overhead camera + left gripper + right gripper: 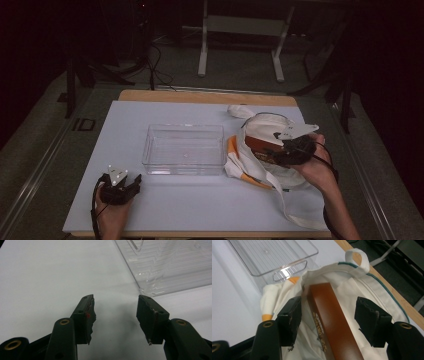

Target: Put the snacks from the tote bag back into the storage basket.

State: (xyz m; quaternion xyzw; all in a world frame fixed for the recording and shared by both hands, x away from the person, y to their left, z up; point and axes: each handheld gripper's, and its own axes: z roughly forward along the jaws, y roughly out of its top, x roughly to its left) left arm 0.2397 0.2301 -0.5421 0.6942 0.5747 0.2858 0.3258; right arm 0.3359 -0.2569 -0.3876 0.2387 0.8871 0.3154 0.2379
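Beside the clear bin (183, 149), the cloth bag (367, 292) half-hides a brown box (329, 315); right hand-held gripper (328, 315) straddles it, jaws apart, left hand-held gripper (115, 315) wide, empty.

Two black grippers are seen, each topped by a pale grey three-cornered plate: the left gripper (131, 183) and the right gripper (278, 150). A black cable is looped back along each forearm, and no sleeves are worn as far as the forearms show. In the gripper views the jaws are shown as dark, blocky arms fitted with brass-ringed holes; the pads (88, 317) are worn and ragged at their edges (a small red speck is marked on one).
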